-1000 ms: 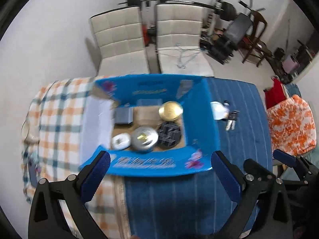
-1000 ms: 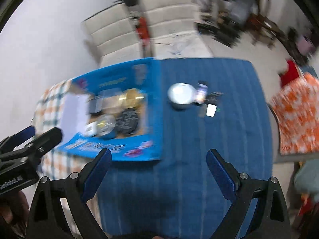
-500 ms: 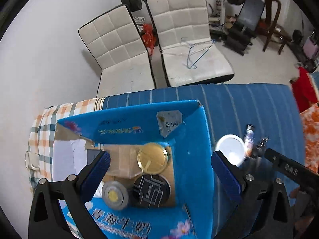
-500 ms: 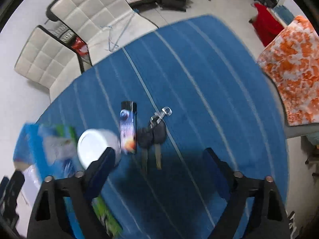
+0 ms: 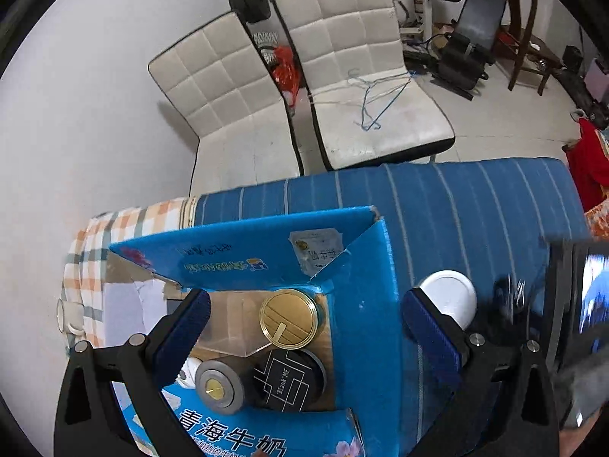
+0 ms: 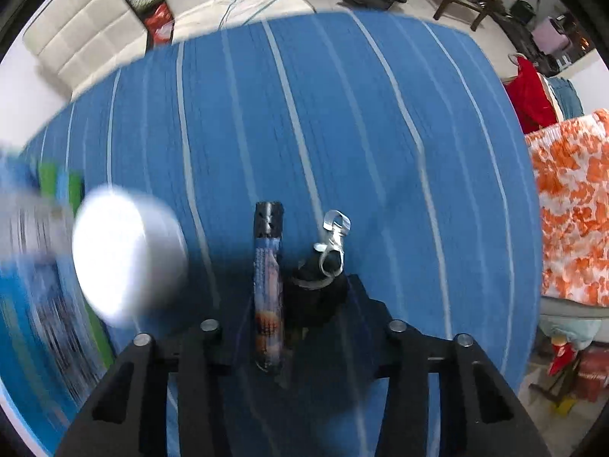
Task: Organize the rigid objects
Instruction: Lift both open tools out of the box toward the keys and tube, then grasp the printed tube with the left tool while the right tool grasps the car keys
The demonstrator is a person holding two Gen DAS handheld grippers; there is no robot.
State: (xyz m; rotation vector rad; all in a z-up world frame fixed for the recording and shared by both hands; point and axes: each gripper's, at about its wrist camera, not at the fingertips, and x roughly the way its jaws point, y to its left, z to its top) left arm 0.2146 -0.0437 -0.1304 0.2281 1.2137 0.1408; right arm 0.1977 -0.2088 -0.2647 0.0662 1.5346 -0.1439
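An open blue carton (image 5: 365, 304) sits on the blue striped cloth (image 5: 475, 205). Inside it are a gold-lidded tin (image 5: 288, 318), a black round tin (image 5: 285, 381) and a grey disc (image 5: 219, 384). My left gripper (image 5: 304, 323) hovers open over the carton. A white round lid (image 5: 453, 297) lies just right of the carton; it appears blurred (image 6: 125, 259) in the right wrist view. My right gripper (image 6: 293, 304) is low over the cloth, its dark fingers on either side of a lighter (image 6: 268, 285) and black keys (image 6: 318, 293). Its pads are hidden.
A checked cloth (image 5: 95, 251) covers the table's left end. Two white padded chairs (image 5: 236, 114) stand behind the table, with gym gear farther back. Orange patterned fabric (image 6: 571, 209) lies off the table's right edge. The right gripper (image 5: 571, 323) shows blurred beside the carton.
My right gripper has dropped close to the lighter and keys, and its fingers have drawn inward. My left gripper has moved forward over the carton and is still open.
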